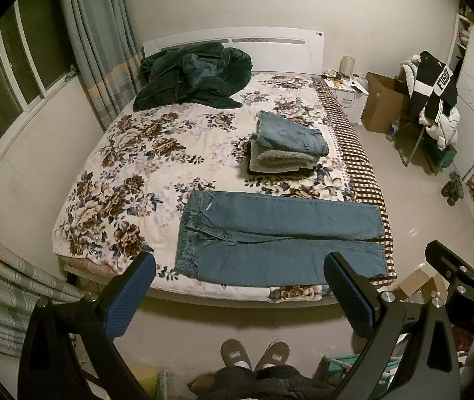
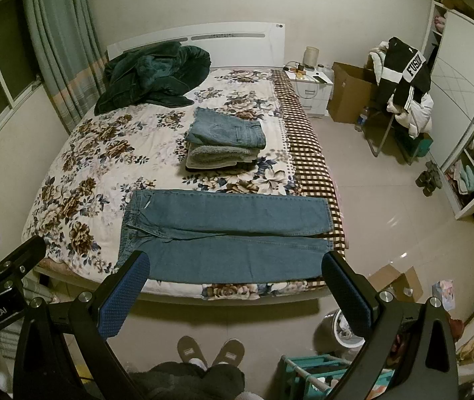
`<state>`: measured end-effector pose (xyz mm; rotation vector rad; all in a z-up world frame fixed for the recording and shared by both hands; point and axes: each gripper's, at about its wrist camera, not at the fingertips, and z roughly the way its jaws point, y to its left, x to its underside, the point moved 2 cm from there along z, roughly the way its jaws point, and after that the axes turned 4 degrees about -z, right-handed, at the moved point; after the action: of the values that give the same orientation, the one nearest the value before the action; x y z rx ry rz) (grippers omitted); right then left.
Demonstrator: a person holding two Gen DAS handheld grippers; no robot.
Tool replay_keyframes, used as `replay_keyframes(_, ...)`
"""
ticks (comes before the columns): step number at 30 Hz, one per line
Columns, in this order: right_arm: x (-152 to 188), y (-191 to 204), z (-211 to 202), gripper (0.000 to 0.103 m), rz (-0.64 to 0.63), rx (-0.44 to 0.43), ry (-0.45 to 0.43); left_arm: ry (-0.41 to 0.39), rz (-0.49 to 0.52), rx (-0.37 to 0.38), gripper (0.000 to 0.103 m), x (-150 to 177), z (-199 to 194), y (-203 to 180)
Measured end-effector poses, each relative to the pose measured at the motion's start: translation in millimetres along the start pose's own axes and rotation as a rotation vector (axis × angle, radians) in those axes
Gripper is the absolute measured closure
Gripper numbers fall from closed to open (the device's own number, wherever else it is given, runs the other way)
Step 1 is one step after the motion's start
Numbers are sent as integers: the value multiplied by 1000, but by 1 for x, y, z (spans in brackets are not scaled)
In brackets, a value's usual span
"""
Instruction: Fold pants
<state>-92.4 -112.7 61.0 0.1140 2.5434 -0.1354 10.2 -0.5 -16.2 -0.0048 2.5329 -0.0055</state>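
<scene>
A pair of blue jeans (image 1: 280,236) lies flat across the near edge of the bed, waistband to the left, legs side by side running right; it also shows in the right wrist view (image 2: 226,233). My left gripper (image 1: 240,263) is open and empty, held in the air in front of the bed, above the floor. My right gripper (image 2: 235,261) is open and empty too, beside the left one. A sliver of the right gripper shows at the right of the left wrist view (image 1: 460,273). Neither touches the jeans.
A stack of folded clothes (image 1: 287,146) sits behind the jeans on the floral bedspread (image 1: 130,166). A dark green blanket (image 1: 193,76) is heaped at the headboard. A nightstand (image 1: 347,93), cardboard box (image 1: 383,103) and chair with clothes (image 1: 433,100) stand right of the bed. My slippered feet (image 1: 253,356) are below.
</scene>
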Motion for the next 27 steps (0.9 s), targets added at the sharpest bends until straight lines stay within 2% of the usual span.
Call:
replay_keyframes(10, -2, 8, 13, 0, -2, -12, 11, -1, -1, 0, 0, 0, 0, 0)
replay_keyframes(14, -6, -1, 39, 0, 15, -33, 28, -11, -8, -19, 0, -2, 3, 1)
replay_keyframes(16, -7, -5, 55, 0, 30, -35, 39, -31, -15, -62, 0, -11, 10, 4)
replay_keyframes(17, -9, -11, 64, 0, 41, -32, 41, -28, -16, -66, 0, -25, 11, 4)
replay_keyframes(20, -17, -22, 96, 0, 75, -14, 40, -33, -32, -125, 0, -38, 38, 3)
replay_keyframes(22, -24, -31, 122, 0, 89, -4, 47, -29, -42, -139, 0, -41, 75, -1)
replay_keyframes(27, -50, -54, 201, 0, 103, 56, 59, 9, -36, -176, 0, -54, 131, -16)
